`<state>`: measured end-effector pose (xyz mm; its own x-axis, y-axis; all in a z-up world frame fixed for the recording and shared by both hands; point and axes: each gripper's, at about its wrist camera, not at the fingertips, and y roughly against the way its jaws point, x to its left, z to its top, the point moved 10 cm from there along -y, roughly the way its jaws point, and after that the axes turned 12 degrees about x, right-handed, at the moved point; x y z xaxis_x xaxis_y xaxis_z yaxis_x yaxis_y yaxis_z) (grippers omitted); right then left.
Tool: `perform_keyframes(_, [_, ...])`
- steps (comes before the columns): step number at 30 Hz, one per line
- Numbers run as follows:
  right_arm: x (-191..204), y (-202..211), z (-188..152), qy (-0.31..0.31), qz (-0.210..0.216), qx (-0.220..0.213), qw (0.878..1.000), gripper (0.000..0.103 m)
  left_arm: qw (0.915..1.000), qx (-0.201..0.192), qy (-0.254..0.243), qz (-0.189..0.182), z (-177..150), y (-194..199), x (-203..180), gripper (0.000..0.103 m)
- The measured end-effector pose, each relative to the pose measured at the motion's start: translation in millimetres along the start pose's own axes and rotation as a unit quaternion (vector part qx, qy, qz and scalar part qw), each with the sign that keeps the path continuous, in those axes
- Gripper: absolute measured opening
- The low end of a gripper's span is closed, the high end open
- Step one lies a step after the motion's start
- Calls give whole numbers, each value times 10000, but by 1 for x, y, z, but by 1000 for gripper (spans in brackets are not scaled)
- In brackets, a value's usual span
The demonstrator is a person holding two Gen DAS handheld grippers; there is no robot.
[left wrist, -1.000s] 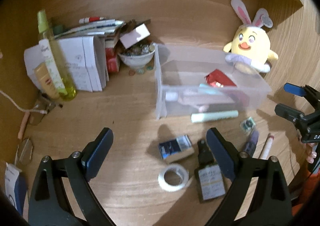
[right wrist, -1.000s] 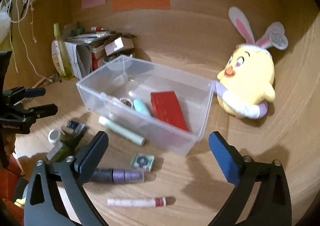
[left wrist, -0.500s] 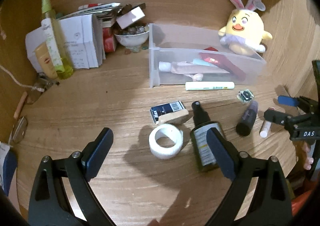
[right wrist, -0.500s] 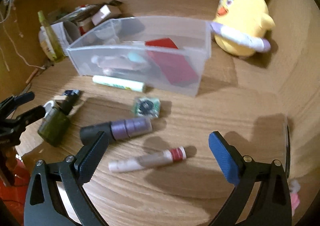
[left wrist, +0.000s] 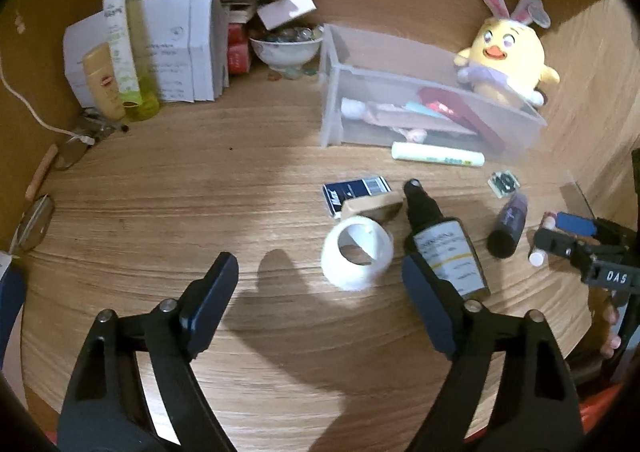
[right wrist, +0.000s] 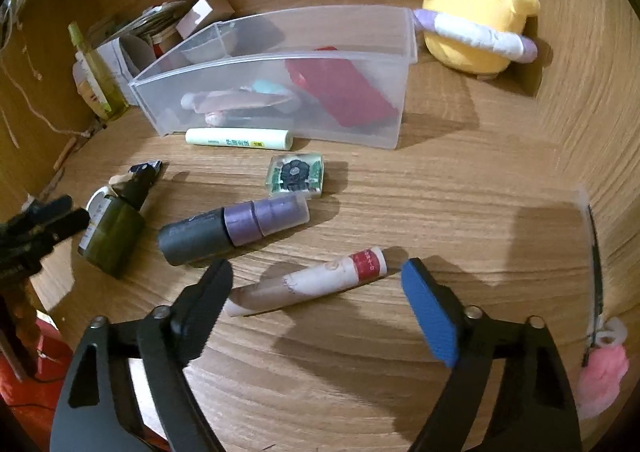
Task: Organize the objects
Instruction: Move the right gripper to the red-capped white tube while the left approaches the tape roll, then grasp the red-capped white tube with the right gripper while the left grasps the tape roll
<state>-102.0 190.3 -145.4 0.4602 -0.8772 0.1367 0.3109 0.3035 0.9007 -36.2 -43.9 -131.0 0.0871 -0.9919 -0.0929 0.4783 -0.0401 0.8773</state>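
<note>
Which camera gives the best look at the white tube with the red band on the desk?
The right wrist view. There the white tube with the red band lies close and whole on the desk between the right gripper's open jaws. In the left wrist view only its tips show at the far right, mostly hidden behind that gripper.

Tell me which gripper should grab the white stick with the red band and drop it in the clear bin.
Right. The right gripper brackets the white stick, fingers just closing but not pressing; the left gripper sits by the tape roll.
</note>
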Motion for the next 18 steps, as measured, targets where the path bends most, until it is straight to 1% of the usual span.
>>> perform_keyframes(2, [-1,1,-1,-33,-20,-15,10000,73,9999,89,-47,-41,-1,-4,-3,71])
perform_keyframes(4, [-2,2,-1,-30,-50,-28,10000,66,9998,178,-95,-80,-1,-9,-6,67])
perform_keyframes(8, [-4,2,-2,29,-203,-65,9998,57,9995,267,-177,-54,-1,-15,-12,62])
perform_keyframes(10, [-6,3,-2,48,-278,-91,9996,50,9994,301,-156,-66,-1,-17,-13,57])
perform_keyframes(15, [-13,5,-3,50,-406,-113,9991,34,9995,292,-127,-37,2,-19,-14,53])
perform_keyframes(18, [-17,6,-4,27,-386,-136,9992,27,9995,284,-87,-113,4,-20,-16,43])
